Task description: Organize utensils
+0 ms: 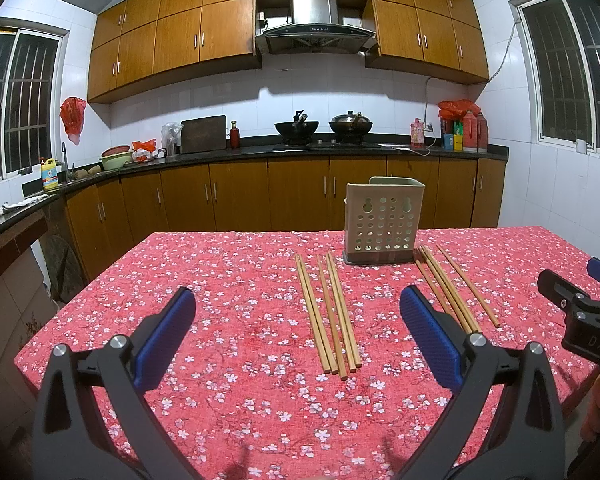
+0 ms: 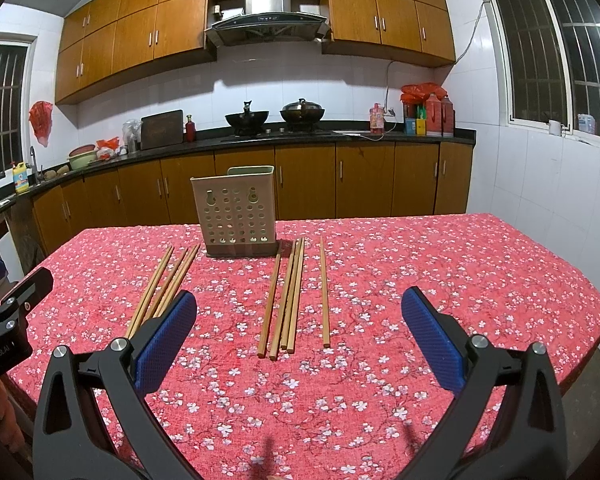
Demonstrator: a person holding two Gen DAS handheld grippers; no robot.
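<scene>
A beige perforated utensil holder [image 1: 383, 222] [image 2: 236, 210] stands upright on the red floral tablecloth. Two groups of wooden chopsticks lie flat in front of it. The left group [image 1: 327, 312] [image 2: 162, 286] lies ahead of my left gripper [image 1: 298, 334], which is open and empty above the table. The right group [image 1: 454, 286] [image 2: 294, 294] lies ahead of my right gripper [image 2: 300, 334], also open and empty. The right gripper shows at the right edge of the left wrist view [image 1: 580, 300]. The left gripper's body shows at the left edge of the right wrist view [image 2: 8, 316].
The table [image 1: 228, 360] [image 2: 460, 280] has a near edge close below the grippers and a far edge behind the holder. Beyond it runs a kitchen counter [image 1: 300, 152] with two woks, bottles and bowls, brown cabinets above and below, and windows on both side walls.
</scene>
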